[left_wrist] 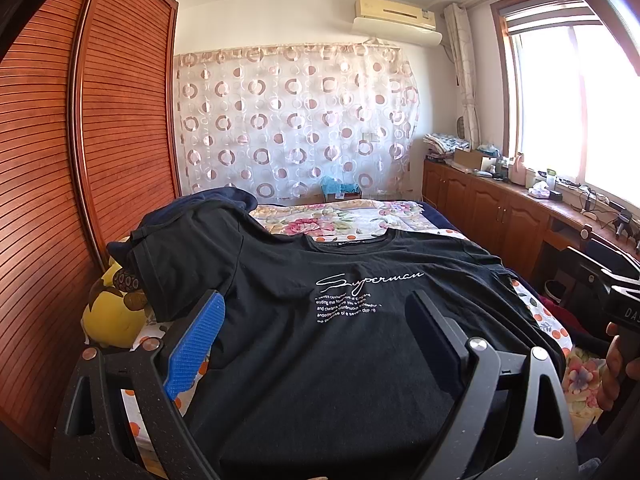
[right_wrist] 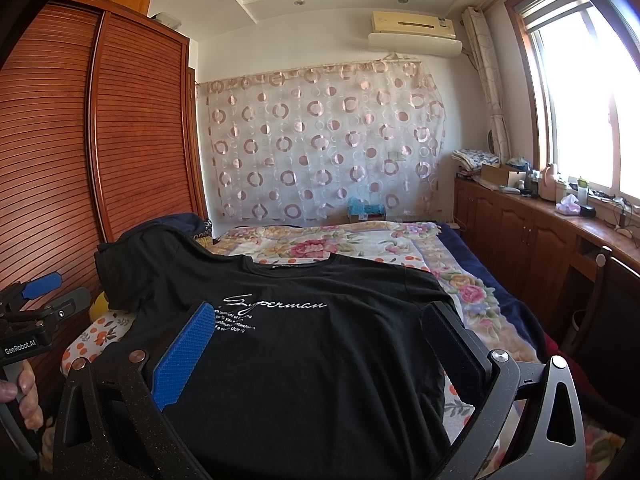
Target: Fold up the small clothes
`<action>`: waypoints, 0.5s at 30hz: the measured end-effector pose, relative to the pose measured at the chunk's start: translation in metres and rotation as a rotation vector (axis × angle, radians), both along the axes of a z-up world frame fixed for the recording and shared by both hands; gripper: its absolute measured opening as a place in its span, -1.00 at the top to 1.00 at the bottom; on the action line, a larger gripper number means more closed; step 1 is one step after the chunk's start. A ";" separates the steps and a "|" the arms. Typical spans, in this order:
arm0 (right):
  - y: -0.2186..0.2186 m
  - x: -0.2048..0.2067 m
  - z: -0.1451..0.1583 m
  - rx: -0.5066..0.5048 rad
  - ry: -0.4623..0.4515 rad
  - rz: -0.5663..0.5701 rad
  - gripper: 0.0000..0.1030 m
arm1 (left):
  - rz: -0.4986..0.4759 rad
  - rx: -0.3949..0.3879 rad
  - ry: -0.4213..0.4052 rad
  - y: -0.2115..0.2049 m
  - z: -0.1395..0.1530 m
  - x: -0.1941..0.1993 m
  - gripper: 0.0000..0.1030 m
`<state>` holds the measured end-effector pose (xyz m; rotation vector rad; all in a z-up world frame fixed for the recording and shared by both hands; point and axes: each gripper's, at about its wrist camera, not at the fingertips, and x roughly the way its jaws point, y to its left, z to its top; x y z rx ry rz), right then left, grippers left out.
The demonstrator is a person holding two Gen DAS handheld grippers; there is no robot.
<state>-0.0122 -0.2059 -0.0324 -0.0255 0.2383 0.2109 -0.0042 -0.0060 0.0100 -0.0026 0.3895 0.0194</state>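
A black T-shirt (left_wrist: 304, 344) with white "Superman" lettering lies spread face up on the bed, collar toward the far end; its left sleeve drapes over a raised heap at the left. In the right wrist view the same T-shirt (right_wrist: 304, 360) fills the foreground. My left gripper (left_wrist: 316, 304) hovers open over the shirt's lower chest, nothing between its fingers. My right gripper (right_wrist: 320, 316) is likewise open above the shirt's lower half. Each gripper's body shows in the other view, held by a hand: the left one (right_wrist: 28, 320) at the far left, the right one (left_wrist: 616, 292) at the far right.
A floral bedspread (right_wrist: 360, 244) covers the bed. A yellow plush toy (left_wrist: 114, 312) and dark blue cloth (left_wrist: 216, 198) lie at the bed's left, against a slatted wooden wardrobe (left_wrist: 80, 160). Low wooden cabinets (right_wrist: 532, 236) with clutter run under the window on the right.
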 end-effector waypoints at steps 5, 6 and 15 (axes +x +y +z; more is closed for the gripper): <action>0.000 0.000 0.000 0.001 -0.002 -0.001 -1.00 | 0.001 0.001 0.000 0.000 0.000 0.000 -0.79; 0.001 0.000 0.001 0.001 -0.002 -0.001 -1.00 | 0.001 0.002 -0.001 0.000 0.000 0.000 -0.79; 0.001 0.000 0.001 0.001 -0.003 -0.001 -1.00 | 0.000 0.004 -0.006 0.001 0.002 0.000 -0.79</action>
